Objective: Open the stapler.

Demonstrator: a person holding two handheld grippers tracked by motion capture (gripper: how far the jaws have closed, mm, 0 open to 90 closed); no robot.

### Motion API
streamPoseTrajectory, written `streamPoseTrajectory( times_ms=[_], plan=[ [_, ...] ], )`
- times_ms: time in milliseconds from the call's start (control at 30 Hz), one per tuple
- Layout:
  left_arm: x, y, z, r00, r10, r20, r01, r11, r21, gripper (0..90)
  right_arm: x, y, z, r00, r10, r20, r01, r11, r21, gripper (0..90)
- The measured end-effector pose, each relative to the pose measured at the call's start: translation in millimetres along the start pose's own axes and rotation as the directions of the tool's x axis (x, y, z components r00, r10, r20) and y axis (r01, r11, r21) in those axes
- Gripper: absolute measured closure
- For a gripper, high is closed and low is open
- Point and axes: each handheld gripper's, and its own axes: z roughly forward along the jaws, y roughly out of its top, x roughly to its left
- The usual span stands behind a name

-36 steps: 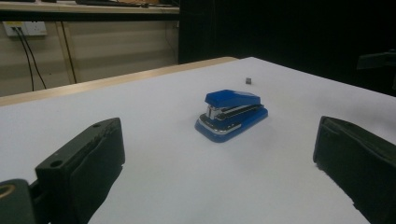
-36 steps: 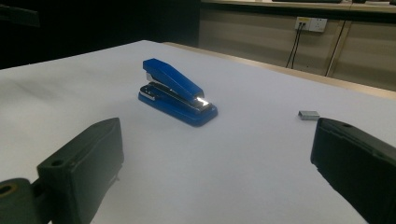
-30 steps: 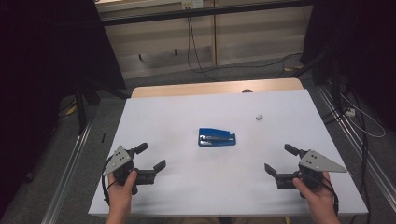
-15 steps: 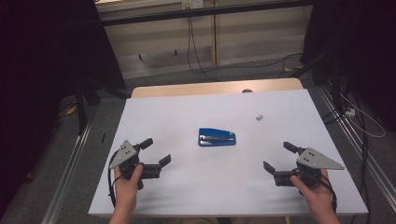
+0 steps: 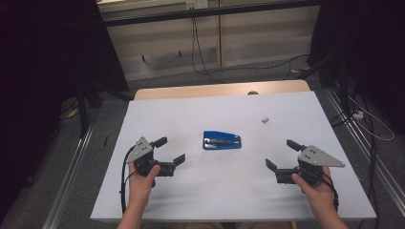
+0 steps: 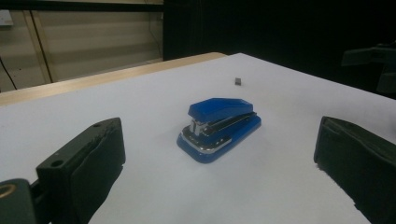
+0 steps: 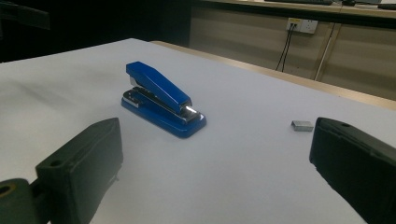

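A blue stapler lies on the white table near its middle; it also shows as the blue stapler and the blue stapler in the gripper views. A small grey block of staples rests behind and to the right of it, seen too as the staples and the staples. My left gripper is held open to the stapler's left, with nothing between its black fingers. My right gripper stands open to the stapler's right, its fingers apart and empty.
The table has a wooden strip along its far edge. Cables run over the carpet floor behind it, and metal rails flank it left and right. White surface lies between both grippers and the stapler.
My left gripper has moved to the right, toward the stapler. The right gripper has shifted only slightly left.
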Motion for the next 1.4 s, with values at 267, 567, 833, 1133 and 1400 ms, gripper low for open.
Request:
streamPoseTrajectory(
  times_ms=[267, 567, 833, 1133, 1400],
  plan=[
    [0.9, 0.4, 14.3, 0.9999, -0.011, 0.010, 0.010, 0.9997, 0.023, 2.1, 1.9, 4.0, 10.1, 0.9999, 0.011, -0.003, -0.011, 1.000, 0.002, 2.3],
    [4.1, 0.8, 28.5, 0.9996, -0.024, 0.017, 0.023, 0.9991, 0.035, 2.3, 6.3, 6.7, 21.4, 0.9998, -0.003, -0.018, 0.004, 1.000, 0.014, 2.4],
    [5.1, 4.7, 39.2, 0.9988, -0.030, 0.039, 0.028, 0.9985, 0.047, 2.3, 7.1, 11.3, 27.5, 0.9997, 0.004, -0.024, -0.004, 1.000, 0.009, 2.3],
    [4.8, 7.5, 49.6, 0.9970, -0.056, 0.053, 0.053, 0.9974, 0.048, 2.4, 7.1, 17.7, 35.5, 0.9996, 0.002, -0.027, -0.002, 1.000, -0.001, 2.3],
    [7.7, 7.7, 63.7, 0.9965, -0.067, 0.050, 0.064, 0.9960, 0.063, 3.0, 4.3, 20.7, 45.1, 0.9995, 0.016, -0.026, -0.016, 1.000, 0.002, 2.3]
  ],
)
